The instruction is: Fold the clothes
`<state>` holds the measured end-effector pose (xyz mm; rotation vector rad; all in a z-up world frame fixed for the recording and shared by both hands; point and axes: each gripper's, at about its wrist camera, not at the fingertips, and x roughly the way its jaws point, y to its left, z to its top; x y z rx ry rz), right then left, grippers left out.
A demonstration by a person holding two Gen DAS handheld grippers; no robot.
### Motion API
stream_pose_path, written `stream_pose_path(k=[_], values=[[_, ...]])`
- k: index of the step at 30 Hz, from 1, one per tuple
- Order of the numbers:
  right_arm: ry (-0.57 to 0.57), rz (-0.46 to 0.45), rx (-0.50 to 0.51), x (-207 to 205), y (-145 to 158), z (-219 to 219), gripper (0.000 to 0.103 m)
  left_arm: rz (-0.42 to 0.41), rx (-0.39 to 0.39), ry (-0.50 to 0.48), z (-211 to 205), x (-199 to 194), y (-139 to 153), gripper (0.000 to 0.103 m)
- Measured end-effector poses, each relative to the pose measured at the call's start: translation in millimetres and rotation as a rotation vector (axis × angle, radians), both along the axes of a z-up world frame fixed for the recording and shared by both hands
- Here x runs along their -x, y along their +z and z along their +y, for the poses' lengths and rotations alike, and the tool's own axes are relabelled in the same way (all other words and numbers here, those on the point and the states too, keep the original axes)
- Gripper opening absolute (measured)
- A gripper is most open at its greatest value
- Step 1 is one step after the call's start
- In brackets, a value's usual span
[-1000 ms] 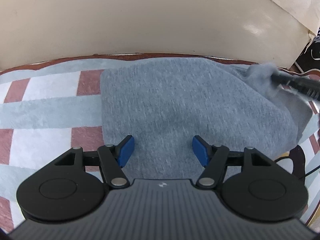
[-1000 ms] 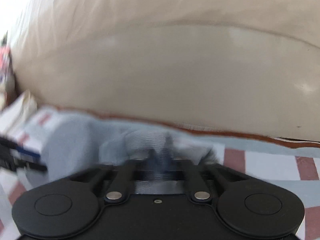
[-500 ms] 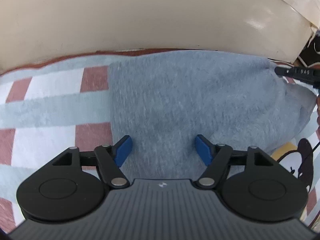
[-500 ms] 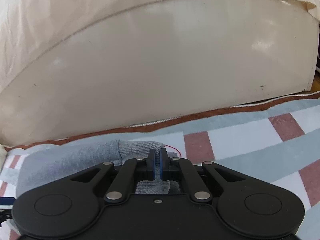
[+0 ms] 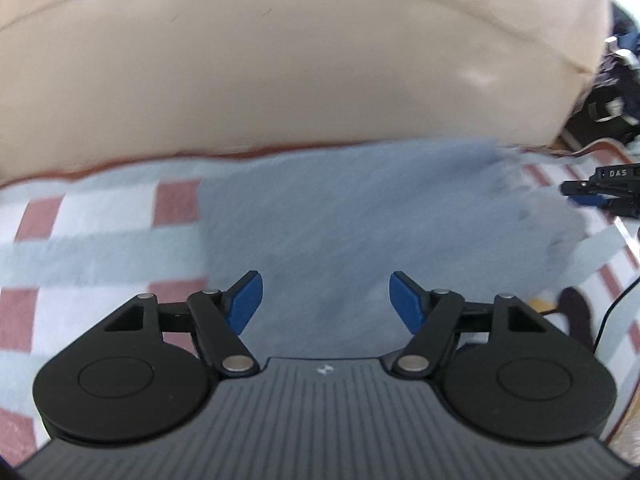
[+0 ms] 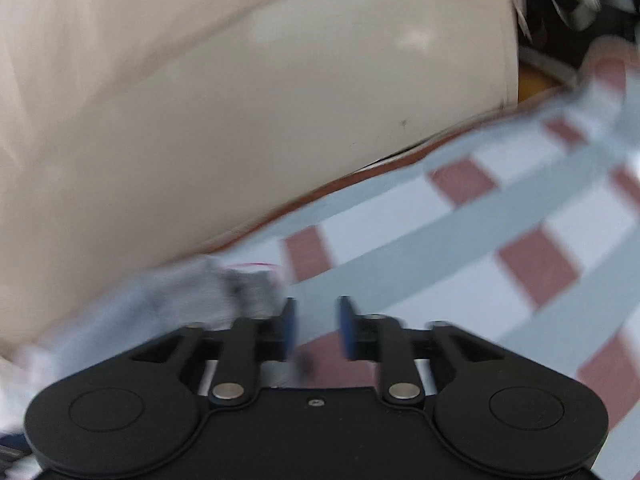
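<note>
On the checked blanket point(image 5: 100, 240), against the foot of a cream upholstered base point(image 5: 280, 80), we see the grey garment point(image 5: 360, 220) lying spread flat. Our left claw point(image 5: 326, 300) hovers over its near edge, blue pads point(image 5: 244, 302) standing wide apart with only the grey cloth showing below the gap; nothing is gripped. Our right claw point(image 6: 316, 330) has just been opening: its jaws stand a narrow way apart, and nothing lies between them but red-and-white blanket. A rumpled grey end of the garment point(image 6: 224, 288) sits just beside the right claw's left finger, free of the pads; whether it touches the finger we cannot tell through the blur. From the left wrist view, the right claw point(image 5: 592, 194) shows at the garment's far right corner. Dark clutter point(image 5: 612, 92) lies past the base's right end.
</note>
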<state>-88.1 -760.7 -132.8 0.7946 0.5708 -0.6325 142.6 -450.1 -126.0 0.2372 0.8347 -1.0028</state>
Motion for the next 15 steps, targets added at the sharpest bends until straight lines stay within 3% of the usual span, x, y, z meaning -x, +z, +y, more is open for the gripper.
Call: stream_pose_path(k=[1, 2, 4, 6, 11, 12, 13, 15], values=[[-0.01, -0.073, -0.059, 13.0, 1.0, 4.0, 0.058, 0.0, 0.016, -0.027, -4.0, 5.5, 4.2, 0.07], [-0.019, -0.136, -0.122, 24.8, -1.0, 8.5, 0.062, -0.007, 0.024, -0.062, -10.1, 12.8, 7.7, 0.071], [-0.03, -0.208, -0.261, 41.4, -16.5, 19.6, 0.062, -0.056, 0.014, -0.12, -24.2, 26.8, 10.3, 0.071], [-0.021, -0.211, -0.347, 44.0, -32.5, 28.9, 0.062, -0.092, -0.012, -0.154, -38.0, 38.3, 6.1, 0.071], [0.036, -0.141, -0.339, 12.5, -48.7, 39.0, 0.063, -0.069, -0.025, -0.146, -43.7, 51.3, -7.4, 0.069], [0.034, -0.144, -0.314, 6.0, -51.6, 40.4, 0.058, -0.076, -0.021, -0.137, -39.0, 53.2, -9.3, 0.069], [0.048, -0.152, -0.27, 0.0, -51.3, 43.4, 0.028, -0.083, -0.02, -0.14, -33.5, 54.8, -9.8, 0.069], [0.099, -0.15, -0.148, -11.2, -41.1, 50.2, 0.024, -0.098, -0.017, -0.146, -22.3, 58.5, -11.0, 0.067]])
